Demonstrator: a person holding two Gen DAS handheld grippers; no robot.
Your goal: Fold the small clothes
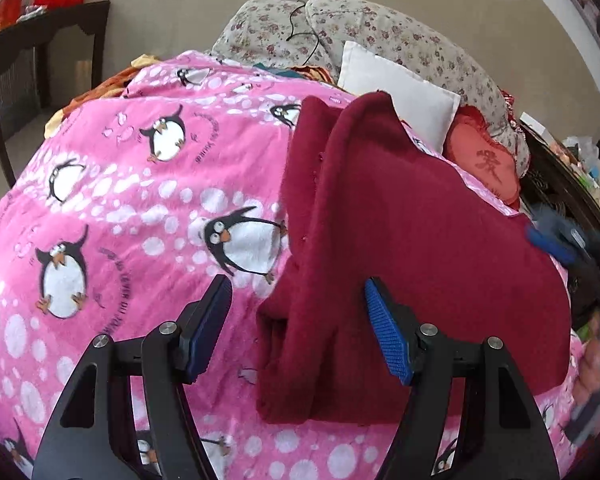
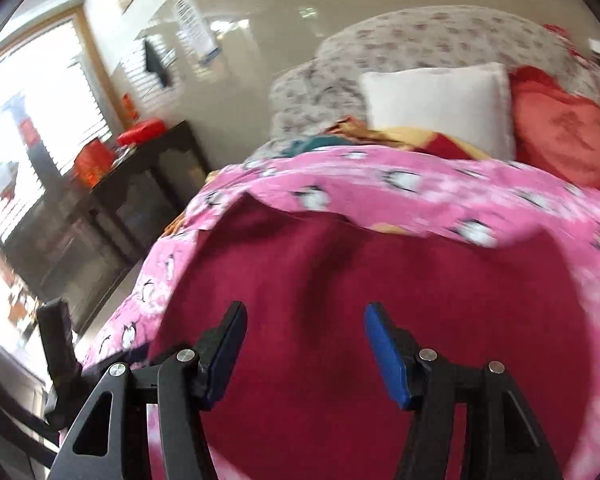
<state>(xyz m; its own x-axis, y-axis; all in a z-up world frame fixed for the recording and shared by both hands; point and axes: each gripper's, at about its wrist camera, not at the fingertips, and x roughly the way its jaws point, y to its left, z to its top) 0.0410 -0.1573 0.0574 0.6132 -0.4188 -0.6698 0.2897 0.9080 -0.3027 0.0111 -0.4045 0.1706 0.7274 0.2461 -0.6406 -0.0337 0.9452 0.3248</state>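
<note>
Two grippers point(image 1: 298, 312) point(image 2: 305, 332) w/ jaws apart, fuzzy maroon garment point(image 1: 400, 240)

Pretty clearly someone's bedroom at home. The main thing is a bed with a pink penguin blanket point(image 1: 132, 184) spread over it. Behind the blanket sit a white pillow point(image 1: 400, 88), a red cushion point(image 1: 484, 160) and a floral padded headboard point(image 1: 380, 28). Left of the blanket there's a dark wooden side table point(image 2: 140, 184), with a slatted window point(image 2: 48, 120) past it.
</note>
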